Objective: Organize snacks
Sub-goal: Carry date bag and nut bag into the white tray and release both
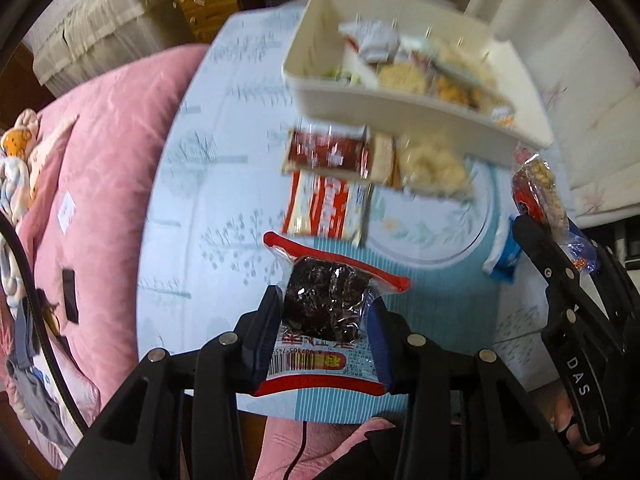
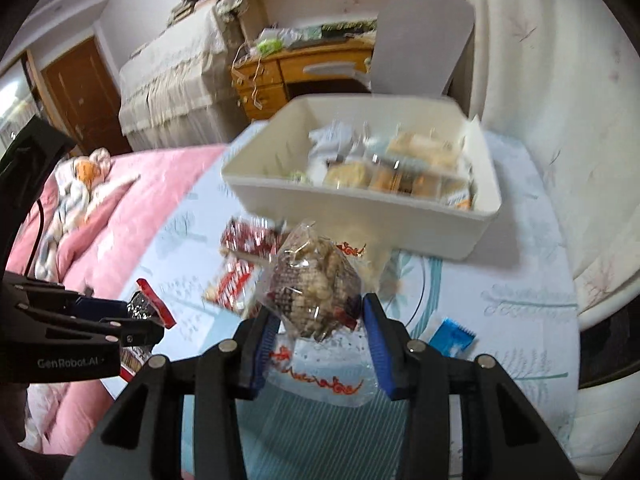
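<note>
Plainly, the cream bin (image 2: 360, 216), already piled with snacks, stands on the patterned table (image 1: 224, 216), its near wall in the way of both loads. Loose packets (image 1: 324, 184) and a blue wrapper (image 2: 452, 334) lie before it. The left gripper (image 1: 326, 312) is clamped on a dark snack packet (image 1: 324, 304); the right gripper (image 2: 320, 320) pinches a crinkly nut-cracker bag (image 2: 316, 292). Either slick wrapper could slip free, or catch the bin's rim, if carried too low.
</note>
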The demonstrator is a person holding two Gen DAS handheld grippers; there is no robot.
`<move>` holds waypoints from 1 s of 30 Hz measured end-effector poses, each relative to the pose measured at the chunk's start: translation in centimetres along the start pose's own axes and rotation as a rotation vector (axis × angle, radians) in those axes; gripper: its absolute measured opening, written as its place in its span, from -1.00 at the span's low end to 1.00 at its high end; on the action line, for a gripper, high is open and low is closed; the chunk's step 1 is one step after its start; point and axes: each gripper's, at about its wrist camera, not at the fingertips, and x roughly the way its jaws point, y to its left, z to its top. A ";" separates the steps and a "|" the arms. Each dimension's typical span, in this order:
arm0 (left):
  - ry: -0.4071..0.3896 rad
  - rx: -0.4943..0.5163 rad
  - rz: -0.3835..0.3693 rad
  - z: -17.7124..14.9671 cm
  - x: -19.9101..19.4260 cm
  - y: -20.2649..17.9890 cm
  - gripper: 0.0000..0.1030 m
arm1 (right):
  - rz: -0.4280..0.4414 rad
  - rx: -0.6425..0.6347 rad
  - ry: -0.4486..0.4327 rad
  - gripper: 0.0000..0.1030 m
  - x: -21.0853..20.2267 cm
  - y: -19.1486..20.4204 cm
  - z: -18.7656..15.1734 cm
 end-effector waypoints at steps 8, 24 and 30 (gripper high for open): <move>-0.119 0.048 -0.014 3.9 -5.0 0.1 -0.23 | -0.022 0.041 -0.134 -0.18 -3.5 -0.9 4.4; -0.317 0.116 -0.166 12.7 -6.8 -0.3 -0.23 | -0.164 0.154 -0.315 -0.18 -5.5 -4.9 10.8; -0.335 0.118 -0.244 15.6 -3.2 0.0 -0.22 | -0.177 0.203 -0.320 -0.17 -3.5 -6.1 11.3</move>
